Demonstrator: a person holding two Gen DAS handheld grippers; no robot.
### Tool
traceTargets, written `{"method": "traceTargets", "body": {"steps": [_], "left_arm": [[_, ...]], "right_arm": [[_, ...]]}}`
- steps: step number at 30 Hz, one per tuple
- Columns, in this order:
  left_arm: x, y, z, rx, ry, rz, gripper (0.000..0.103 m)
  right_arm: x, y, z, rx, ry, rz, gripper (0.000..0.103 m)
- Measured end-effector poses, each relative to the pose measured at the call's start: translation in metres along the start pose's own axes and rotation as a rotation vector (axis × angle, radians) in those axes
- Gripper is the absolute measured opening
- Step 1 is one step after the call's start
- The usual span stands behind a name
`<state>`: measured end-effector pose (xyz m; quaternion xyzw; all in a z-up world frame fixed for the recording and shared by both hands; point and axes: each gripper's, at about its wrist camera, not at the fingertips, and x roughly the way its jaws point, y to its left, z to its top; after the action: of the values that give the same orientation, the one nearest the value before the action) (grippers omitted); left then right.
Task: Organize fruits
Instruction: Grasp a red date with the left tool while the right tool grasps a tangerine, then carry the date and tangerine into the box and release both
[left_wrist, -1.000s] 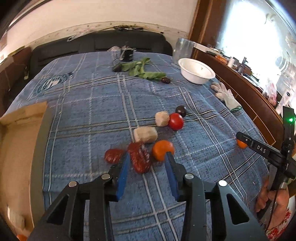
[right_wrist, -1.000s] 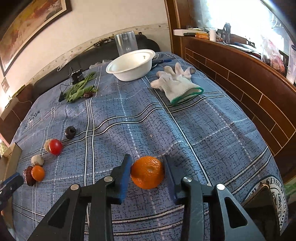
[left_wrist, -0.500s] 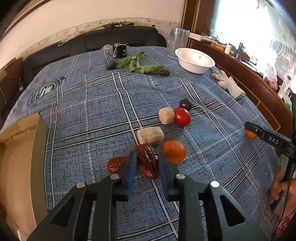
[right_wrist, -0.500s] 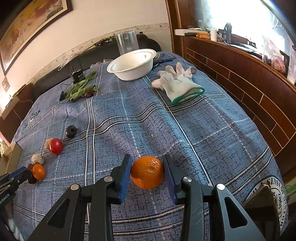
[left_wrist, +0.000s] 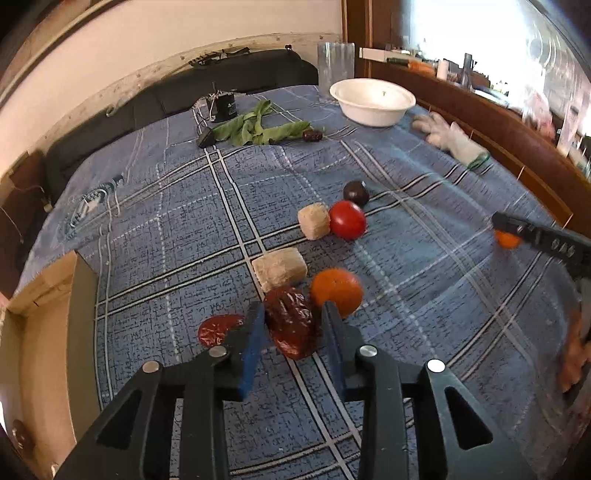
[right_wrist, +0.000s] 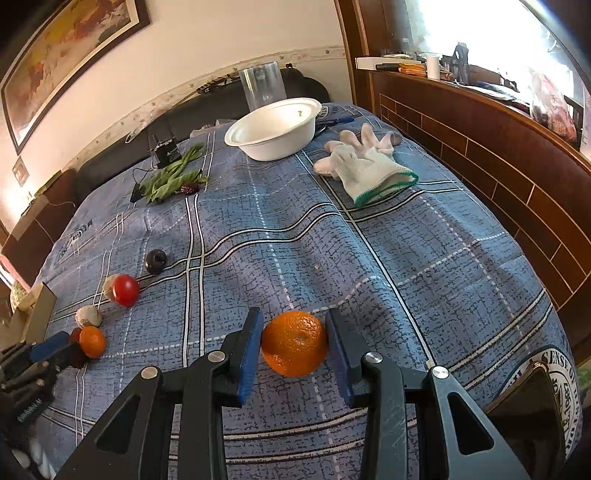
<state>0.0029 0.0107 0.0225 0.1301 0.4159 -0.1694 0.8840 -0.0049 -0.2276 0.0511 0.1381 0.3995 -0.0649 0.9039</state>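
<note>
My left gripper (left_wrist: 293, 328) is shut on a wrinkled dark red date (left_wrist: 291, 321), held just above the blue plaid cloth. Around it lie a second red date (left_wrist: 218, 328), an orange mandarin (left_wrist: 336, 291), two beige blocks (left_wrist: 279, 267) (left_wrist: 314, 221), a red tomato (left_wrist: 347, 219) and a dark plum (left_wrist: 355, 192). My right gripper (right_wrist: 293, 341) is shut on another mandarin (right_wrist: 294, 343) near the cloth's front right. The left gripper's fingers (right_wrist: 51, 341) show at the far left of the right wrist view.
A white bowl (right_wrist: 275, 129) and a clear cup (right_wrist: 262, 85) stand at the back. A white glove (right_wrist: 365, 166) lies right of the bowl. Green leaves (left_wrist: 258, 127) and a black gadget (left_wrist: 225, 107) lie at the back. A cardboard box (left_wrist: 40, 332) sits at left. A wooden ledge (right_wrist: 480, 147) runs along the right.
My left gripper closed from open onto the dark red date and lifted it slightly. My right gripper kept hold of its mandarin and barely moved.
</note>
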Motion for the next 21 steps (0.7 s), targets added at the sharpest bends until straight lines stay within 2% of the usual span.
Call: {"method": "traceTargets", "body": {"steps": [2, 7, 12, 17, 21], "left_arm": [[0.003, -0.002, -0.004, 0.010, 0.003, 0.038, 0.029], [-0.012, 0.005, -0.010, -0.050, -0.035, 0.015, 0.029], [-0.055, 0.017, -0.017, -0.134, -0.098, -0.034, 0.029], [-0.104, 0.052, -0.032, -0.241, -0.151, -0.071, 0.029], [-0.139, 0.091, -0.045, -0.288, -0.181, -0.024, 0.029]], "right_arm": [[0.000, -0.001, 0.000, 0.007, 0.000, 0.006, 0.037], [-0.003, -0.001, 0.000, 0.006, -0.014, 0.027, 0.037], [-0.014, 0.005, -0.001, -0.010, -0.057, 0.083, 0.037], [-0.028, 0.023, -0.003, -0.048, -0.099, 0.116, 0.037], [-0.049, 0.054, -0.005, -0.072, -0.090, 0.218, 0.038]]}}
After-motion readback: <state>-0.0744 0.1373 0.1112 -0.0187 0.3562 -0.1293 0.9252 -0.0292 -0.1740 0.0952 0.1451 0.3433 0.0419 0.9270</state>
